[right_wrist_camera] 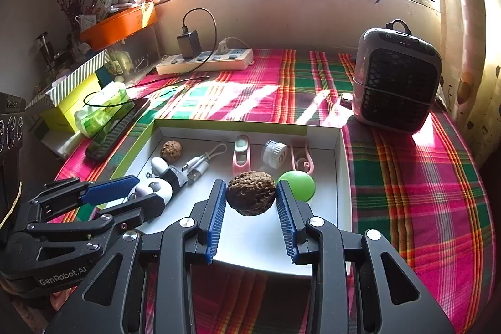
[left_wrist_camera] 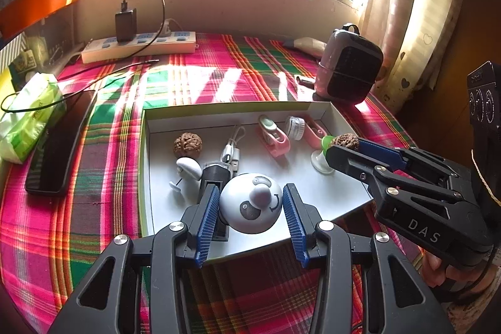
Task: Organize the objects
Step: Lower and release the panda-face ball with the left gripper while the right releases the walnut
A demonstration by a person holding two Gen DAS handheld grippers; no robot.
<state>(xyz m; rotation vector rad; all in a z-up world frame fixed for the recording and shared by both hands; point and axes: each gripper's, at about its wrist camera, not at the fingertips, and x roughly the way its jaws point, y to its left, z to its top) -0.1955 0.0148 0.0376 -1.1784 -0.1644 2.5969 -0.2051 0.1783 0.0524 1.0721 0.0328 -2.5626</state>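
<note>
A shallow white box [left_wrist_camera: 332, 111] lies on the plaid cloth. My left gripper [left_wrist_camera: 252, 193] hangs over its near part, with both blue pads pressed on a white panda-faced ball [left_wrist_camera: 250, 205]. In the right wrist view my right gripper [right_wrist_camera: 250, 187] is shut on a brown walnut [right_wrist_camera: 250, 193] above the box [right_wrist_camera: 343, 177], in front of a green ball [right_wrist_camera: 297, 185]. Each gripper also shows in the other view: the right gripper [left_wrist_camera: 344, 146] at the right, the left gripper [right_wrist_camera: 147, 190] at the left. A second walnut [left_wrist_camera: 187, 145] rests inside the box at the back left.
The box also holds a USB cable [left_wrist_camera: 231, 151], pink clips [left_wrist_camera: 275, 136], a white cap [left_wrist_camera: 295, 127] and a black item [left_wrist_camera: 214, 174]. Around it are a phone [left_wrist_camera: 59, 143], a tissue pack [left_wrist_camera: 28, 115], a power strip [left_wrist_camera: 137, 46] and a small fan [left_wrist_camera: 347, 64].
</note>
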